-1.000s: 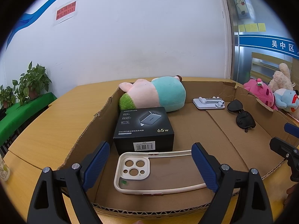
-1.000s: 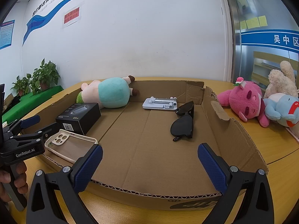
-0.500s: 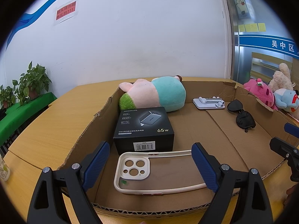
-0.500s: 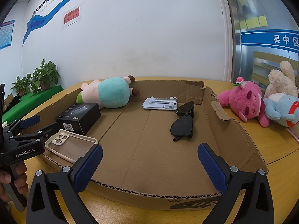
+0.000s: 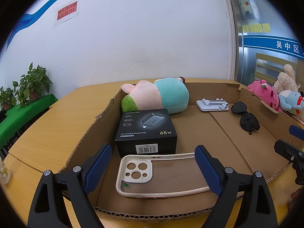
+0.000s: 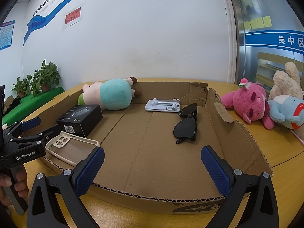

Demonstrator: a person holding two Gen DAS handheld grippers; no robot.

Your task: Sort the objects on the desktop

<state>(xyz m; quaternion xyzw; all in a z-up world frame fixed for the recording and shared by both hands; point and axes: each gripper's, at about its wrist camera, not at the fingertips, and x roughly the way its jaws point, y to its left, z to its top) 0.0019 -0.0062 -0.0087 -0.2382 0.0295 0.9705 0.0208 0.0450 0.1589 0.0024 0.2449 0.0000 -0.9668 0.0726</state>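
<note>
Cardboard walls ring everything the task concerns: the box (image 6: 245,133) sits on the wooden table (image 5: 53,125) and holds a phone case (image 5: 159,172), a black charger box (image 5: 147,131), a plush (image 5: 159,96), a white stand (image 5: 211,104) and sunglasses (image 6: 187,123).

The left gripper (image 5: 153,168) hangs at the box's near wall with its jaws spread wide, holding nothing; the case lies flat on the floor of the box beyond and between its blue pads (image 5: 97,166). The right gripper (image 6: 152,171) is likewise spread and empty, facing the bare middle of the box, with the sunglasses farther in and slightly right.

Risks, as I judge them: the case is thin, open-framed and flat on cardboard, so pads closing on its rim could squeeze it out of shape or let it skid against the charger box just behind it. Coming in low, a finger could also catch the corrugated near wall and drag the whole box. The sunglasses rest on their lenses with arms folded; a pinch on a lens may slip or scratch.

Compared with the views from a second and half a second ago, nothing has shifted: both grippers stay parked, equally wide, and every object lies where it lay.
</note>
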